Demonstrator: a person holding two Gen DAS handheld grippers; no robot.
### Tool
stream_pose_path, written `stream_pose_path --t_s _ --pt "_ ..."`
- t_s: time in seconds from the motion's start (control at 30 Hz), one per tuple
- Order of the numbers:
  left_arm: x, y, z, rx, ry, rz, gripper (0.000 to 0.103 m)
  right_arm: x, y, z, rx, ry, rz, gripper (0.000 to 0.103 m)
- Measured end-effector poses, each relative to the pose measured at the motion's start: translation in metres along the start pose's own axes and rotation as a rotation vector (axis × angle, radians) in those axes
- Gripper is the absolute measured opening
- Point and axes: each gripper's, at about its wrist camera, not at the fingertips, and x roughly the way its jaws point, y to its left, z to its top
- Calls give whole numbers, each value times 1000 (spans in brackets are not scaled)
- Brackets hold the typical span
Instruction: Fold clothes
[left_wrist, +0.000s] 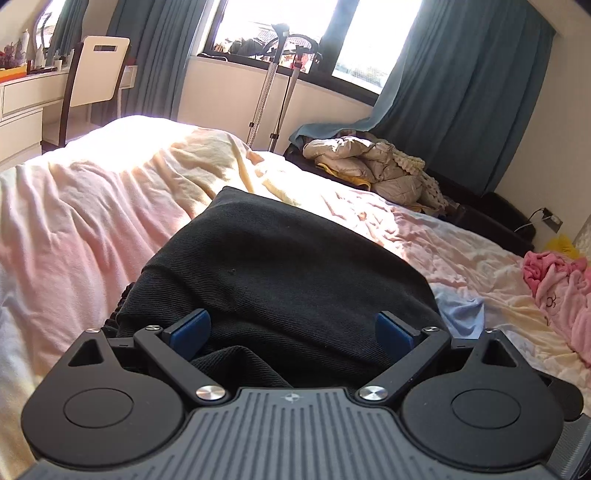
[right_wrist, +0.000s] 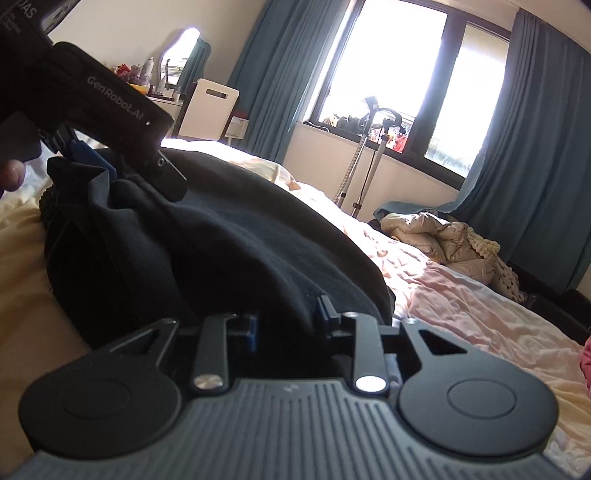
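Left wrist view: ribbed black garment (left_wrist: 280, 273), rumpled pastel bedsheet (left_wrist: 92, 206) beneath.

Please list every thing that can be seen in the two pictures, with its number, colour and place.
black garment: one, black, on the bed, in front of both grippers
bed sheet: one, pink and pale yellow, under the garment
puffer jacket: one, beige, far side of bed
pink clothes: one pile, pink, right edge of bed
curtains: several, teal, at the window
chair: one, cream, by the desk
metal stand: one, silver, before the window
left gripper: open, fabric between the fingers
right gripper: black, narrow gap, fabric between the fingers
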Motion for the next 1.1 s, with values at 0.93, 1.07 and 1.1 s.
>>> stream_pose_path --t_s 0.93,1.07,1.1 --pt "55 57 -22 -706 -87 -347 92 -16 -7 3 81 -68 -59 15" --pt "58 70 -19 -768 -99 -281 74 -16 -7 3 102 -58 -49 18" --pt "60 71 -19 -770 -94 -261 66 -16 -6 2 103 -55 -42 19"
